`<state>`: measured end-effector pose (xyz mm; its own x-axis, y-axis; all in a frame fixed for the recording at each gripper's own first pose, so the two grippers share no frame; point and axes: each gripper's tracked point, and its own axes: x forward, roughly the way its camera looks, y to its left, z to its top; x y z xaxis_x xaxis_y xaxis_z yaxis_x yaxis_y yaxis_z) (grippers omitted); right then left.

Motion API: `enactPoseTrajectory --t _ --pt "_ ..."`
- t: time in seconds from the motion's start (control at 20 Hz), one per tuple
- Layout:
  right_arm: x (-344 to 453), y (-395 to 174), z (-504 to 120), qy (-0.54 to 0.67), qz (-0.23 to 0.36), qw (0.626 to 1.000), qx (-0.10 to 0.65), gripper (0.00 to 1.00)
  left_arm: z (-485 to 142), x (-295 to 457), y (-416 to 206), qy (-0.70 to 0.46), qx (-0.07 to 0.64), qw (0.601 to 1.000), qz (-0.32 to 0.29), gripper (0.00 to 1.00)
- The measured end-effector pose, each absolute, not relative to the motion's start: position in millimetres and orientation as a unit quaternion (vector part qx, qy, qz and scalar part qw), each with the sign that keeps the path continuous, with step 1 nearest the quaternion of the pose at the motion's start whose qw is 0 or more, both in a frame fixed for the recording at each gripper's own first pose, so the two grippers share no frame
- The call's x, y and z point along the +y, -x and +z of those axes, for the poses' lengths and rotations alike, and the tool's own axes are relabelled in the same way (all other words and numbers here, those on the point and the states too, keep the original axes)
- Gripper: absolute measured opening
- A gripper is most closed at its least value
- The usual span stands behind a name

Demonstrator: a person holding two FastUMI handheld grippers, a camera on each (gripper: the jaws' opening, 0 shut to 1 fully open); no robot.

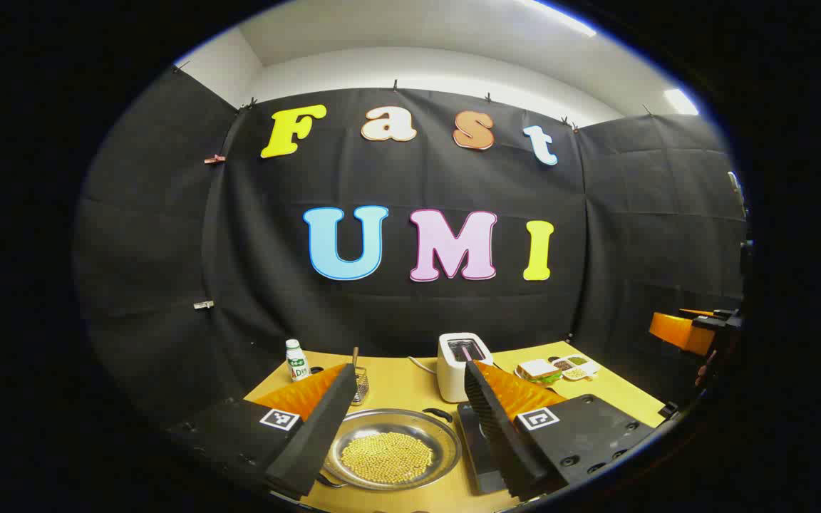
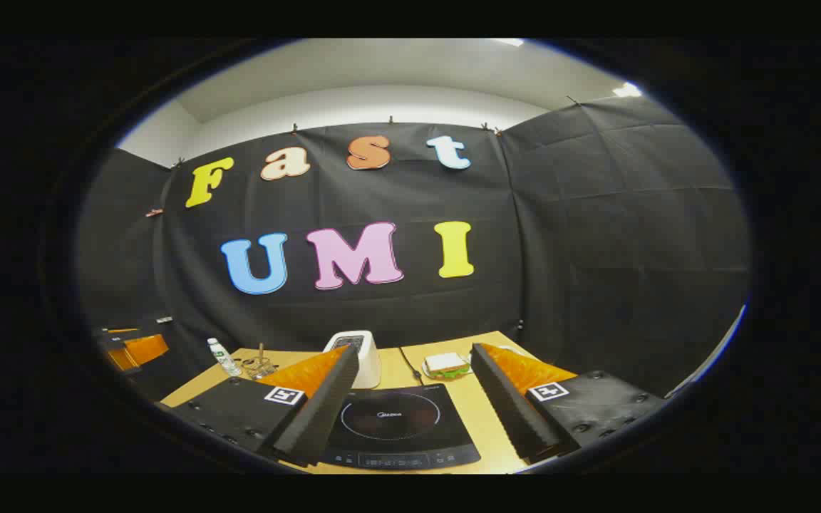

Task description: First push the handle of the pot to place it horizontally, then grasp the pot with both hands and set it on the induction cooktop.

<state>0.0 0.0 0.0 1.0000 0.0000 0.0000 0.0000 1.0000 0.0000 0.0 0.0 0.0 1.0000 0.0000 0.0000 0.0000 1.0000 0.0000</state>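
**Status: Both Task Steps Outstanding**

A yellow table [image 1: 410,388] stands before the black cloth wall, low in both frames.

In the left gripper view, the pot [image 1: 390,449], a shallow metal pan holding yellow grains, sits at lower centre on the table, framed between the fingers of the left gripper [image 1: 402,427]. The jaws stand wide apart and touch nothing. A dark handle [image 1: 437,413] shows at the pot's far right rim; its orientation cannot be judged reliably.

In the right gripper view, the induction cooktop [image 2: 396,427] lies at lower centre, its glass surface bare. The right gripper [image 2: 414,406] is spread open above it, holding nothing.

A toaster [image 1: 462,365], a bottle [image 1: 297,360] and a sandwich [image 1: 539,370] stand farther back.

Assessment: the pot is not on the cooktop, and no grasp is established. The handle push appears not yet done; the two-handed lift and placement remain.
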Motion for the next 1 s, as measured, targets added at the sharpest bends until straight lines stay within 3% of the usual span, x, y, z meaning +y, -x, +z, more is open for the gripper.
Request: enactPoseTrajectory --t 1.0 --pt "22.3 17.0 -7.1 0.031 0.016 0.999 0.003 0.98 -17.4 25.1 24.3 0.023 0.015 0.999 0.016 0.95"
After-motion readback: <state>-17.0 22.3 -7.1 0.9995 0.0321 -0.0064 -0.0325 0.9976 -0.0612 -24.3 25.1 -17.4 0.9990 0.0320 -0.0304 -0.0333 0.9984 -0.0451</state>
